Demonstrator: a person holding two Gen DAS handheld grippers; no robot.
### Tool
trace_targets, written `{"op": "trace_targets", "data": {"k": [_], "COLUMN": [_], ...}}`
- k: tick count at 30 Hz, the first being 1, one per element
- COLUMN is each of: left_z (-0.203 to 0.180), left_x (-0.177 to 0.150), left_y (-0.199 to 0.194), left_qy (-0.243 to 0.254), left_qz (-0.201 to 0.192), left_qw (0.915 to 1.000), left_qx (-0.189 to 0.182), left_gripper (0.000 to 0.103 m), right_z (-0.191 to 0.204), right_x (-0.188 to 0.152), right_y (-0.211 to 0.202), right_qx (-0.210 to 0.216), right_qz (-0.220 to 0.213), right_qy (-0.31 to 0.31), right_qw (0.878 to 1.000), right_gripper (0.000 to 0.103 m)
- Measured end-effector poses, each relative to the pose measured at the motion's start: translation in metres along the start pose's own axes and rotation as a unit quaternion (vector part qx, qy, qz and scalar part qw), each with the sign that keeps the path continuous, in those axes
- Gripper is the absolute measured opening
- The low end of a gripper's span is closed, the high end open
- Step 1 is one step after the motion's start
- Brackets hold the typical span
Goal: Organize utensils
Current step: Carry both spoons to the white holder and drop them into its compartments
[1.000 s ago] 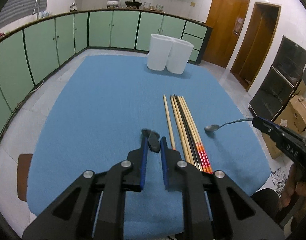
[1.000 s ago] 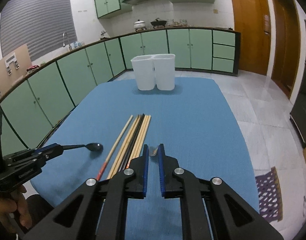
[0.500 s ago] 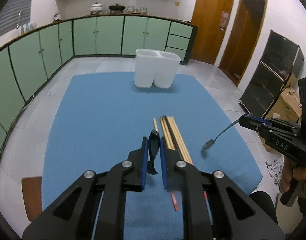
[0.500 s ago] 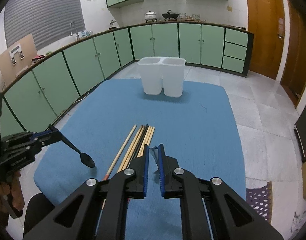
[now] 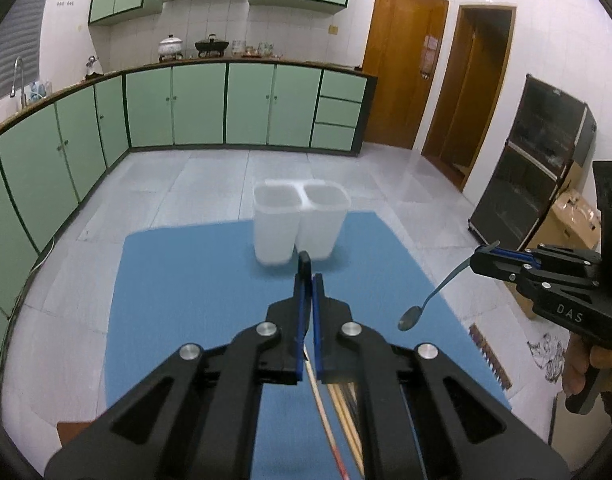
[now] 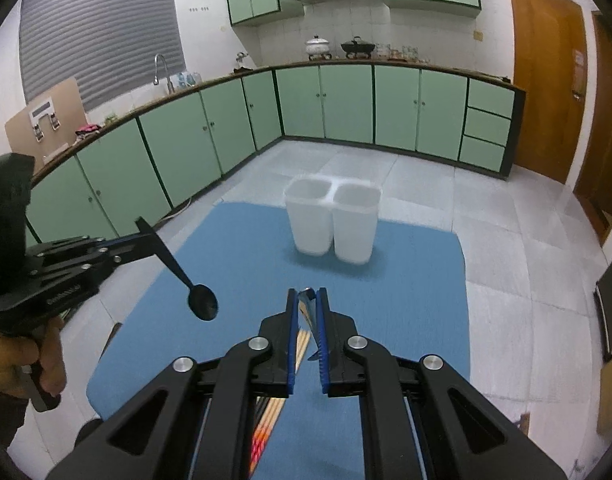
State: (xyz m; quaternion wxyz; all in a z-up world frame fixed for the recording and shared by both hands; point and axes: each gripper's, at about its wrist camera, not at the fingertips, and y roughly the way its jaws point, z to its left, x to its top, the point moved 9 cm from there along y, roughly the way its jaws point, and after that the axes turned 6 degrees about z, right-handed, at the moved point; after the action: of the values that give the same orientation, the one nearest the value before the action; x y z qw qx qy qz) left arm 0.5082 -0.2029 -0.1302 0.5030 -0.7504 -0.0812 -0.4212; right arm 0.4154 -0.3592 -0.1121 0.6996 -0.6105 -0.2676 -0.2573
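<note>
Here, in the left wrist view, the left gripper (image 5: 307, 280) sits at the centre of the frame with its blue-lined jaws pressed together on the handle of a black plastic spoon (image 5: 304, 264), whose end sticks up past the fingertips toward twelve o'clock. Past it, also at twelve o'clock, the white plastic two-compartment utensil holder (image 5: 300, 222) stands upright near the far edge of the blue cloth-covered table (image 5: 178, 300). Below the jaws, toward six o'clock, a bundle of wooden chopsticks (image 5: 338, 408) lies on the cloth. At three o'clock the right gripper (image 5: 482, 261), carried by a hand (image 5: 586, 364), is clamped on the handle of a silver metal spoon (image 5: 434, 296), which hangs bowl-down above the table's right edge.

In the right wrist view, the right gripper (image 6: 307, 300) is at the centre, jaws nearly together and pinching the metal spoon (image 6: 311, 320) by its handle between the blue pads. The white holder (image 6: 332, 220) stands at twelve o'clock, both compartments open to the top. The chopsticks (image 6: 272, 416) show between the gripper's arms toward seven o'clock, orange ends nearest. At nine o'clock the left gripper (image 6: 144, 236), in the person's other hand (image 6: 34, 356), holds the black spoon (image 6: 178, 276) slanting down, its bowl hanging over the near left part of the blue table (image 6: 406, 280).
</note>
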Motion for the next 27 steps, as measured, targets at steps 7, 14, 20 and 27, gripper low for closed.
{"op": "trace_targets", "data": {"k": [7,14,20,27], "left_z": [0.011,0.024,0.029,0.037], "left_x": [0.086,0.149,0.141,0.103], "left_y": [0.025,0.086,0.154,0.186], "left_qy": [-0.009,-0.021,-0.021,-0.016], "left_qz": [-0.034,-0.048,-0.021,0.011], "left_qw": [0.9993,0.9983,0.9992,0.9992], "left_qx": [0.012,0.028,0.028,0.035], "left_gripper": [0.003,0.003,0.003,0.012], "right_z": [-0.023,-0.066,-0.082,-0.081], "right_x": [0.094,0.148,0.141,0.117], "right_y": [0.018,0.081,0.160,0.195], "right_qx": [-0.009,-0.023,-0.027,-0.026], "right_qz": [-0.024,-0.024,0.016,0.042], "right_qy": [0.009,0.037,0.040,0.032], "right_qw": [1.000,0.999,0.999,0.998], "right_gripper": [0.009,0.009,0.009,0.010]}}
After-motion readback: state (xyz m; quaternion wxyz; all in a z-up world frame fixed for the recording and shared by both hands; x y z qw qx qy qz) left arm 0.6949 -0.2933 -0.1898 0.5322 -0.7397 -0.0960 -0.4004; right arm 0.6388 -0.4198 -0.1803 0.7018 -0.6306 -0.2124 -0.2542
